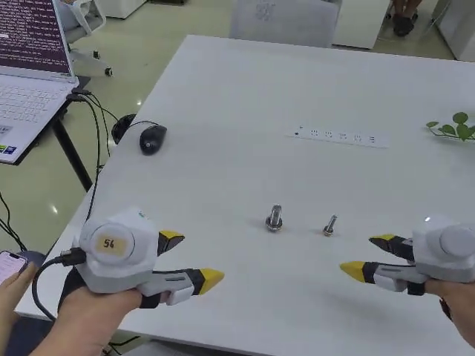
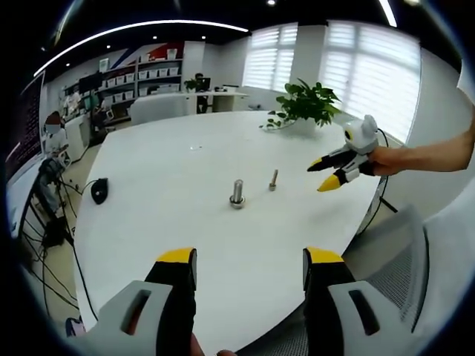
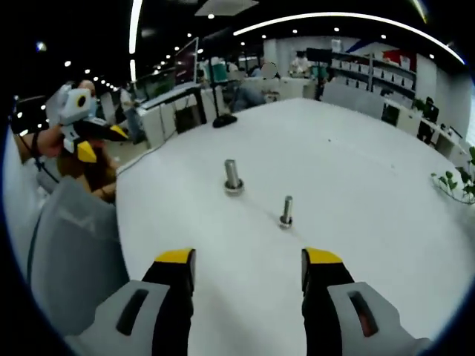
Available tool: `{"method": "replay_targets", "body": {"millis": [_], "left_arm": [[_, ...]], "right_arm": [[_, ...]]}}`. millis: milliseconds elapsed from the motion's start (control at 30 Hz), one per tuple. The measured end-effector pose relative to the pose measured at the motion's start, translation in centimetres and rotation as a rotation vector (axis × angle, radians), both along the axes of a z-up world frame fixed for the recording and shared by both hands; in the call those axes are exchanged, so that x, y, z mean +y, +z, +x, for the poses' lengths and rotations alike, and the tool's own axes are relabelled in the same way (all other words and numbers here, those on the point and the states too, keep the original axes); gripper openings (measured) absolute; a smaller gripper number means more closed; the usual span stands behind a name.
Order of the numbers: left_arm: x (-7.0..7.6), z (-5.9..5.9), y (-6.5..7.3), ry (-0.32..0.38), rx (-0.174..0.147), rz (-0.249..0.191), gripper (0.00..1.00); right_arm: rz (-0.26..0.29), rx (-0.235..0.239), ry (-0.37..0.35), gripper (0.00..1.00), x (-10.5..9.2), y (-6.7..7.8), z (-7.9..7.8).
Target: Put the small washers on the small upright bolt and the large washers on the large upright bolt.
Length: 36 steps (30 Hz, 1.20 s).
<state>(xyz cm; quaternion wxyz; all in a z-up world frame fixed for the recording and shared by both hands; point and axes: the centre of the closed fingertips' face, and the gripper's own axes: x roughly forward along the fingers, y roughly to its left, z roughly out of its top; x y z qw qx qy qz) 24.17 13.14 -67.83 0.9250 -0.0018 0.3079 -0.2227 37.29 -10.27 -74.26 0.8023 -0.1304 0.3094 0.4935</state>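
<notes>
Two bolts stand upright, heads down, near the middle of the white table [image 1: 245, 111]: a large bolt [image 1: 274, 219] on the left and a small bolt [image 1: 329, 225] to its right. My left gripper [image 1: 191, 256] is held open at the front left, well short of the bolts, with nothing between its yellow tips. My right gripper [image 1: 367, 254] is open at the front right, also holding nothing. The left gripper view has the large bolt [image 2: 237, 194] and small bolt [image 2: 273, 179] ahead of the open left gripper [image 2: 250, 259]. The right gripper view has the large bolt [image 3: 233, 178] and small bolt [image 3: 286, 211] ahead of the open right gripper [image 3: 248, 259].
A white power strip [image 1: 341, 136] lies beyond the bolts. A black mouse [image 1: 152, 138] sits at the table's left edge, with a laptop [image 1: 26, 74] on a stand beyond it. A plant [image 1: 453, 126] pokes in at the right. A chair [image 1: 286, 21] stands at the far side.
</notes>
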Motion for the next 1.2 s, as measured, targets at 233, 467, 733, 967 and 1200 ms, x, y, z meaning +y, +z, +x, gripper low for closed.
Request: {"method": "replay_targets", "body": {"millis": [233, 467, 733, 967, 1200], "left_arm": [[-0.2, 0.3, -0.6, 0.020, 0.004, -0.037, 0.57], [-0.6, 0.5, -1.2, 0.026, 0.007, -0.041, 0.59], [-0.7, 0.5, -1.3, 0.023, 0.006, -0.039, 0.59], [-0.7, 0.4, -1.1, 0.009, -0.001, -0.021, 0.60], [-0.8, 0.2, -1.1, -0.015, -0.014, -0.001, 0.61]], "right_arm": [[0.024, 0.048, -0.041, 0.66, -0.3, -2.1, -1.7], [0.039, 0.070, -0.053, 0.69, -0.4, -2.8, -3.2], [0.065, 0.062, -0.068, 0.70, -0.4, -2.3, -3.6], [0.061, 0.043, -0.064, 0.70, -0.7, -2.0, -3.8], [0.048, 0.009, -0.034, 0.71, -0.5, -1.6, -4.0]]}}
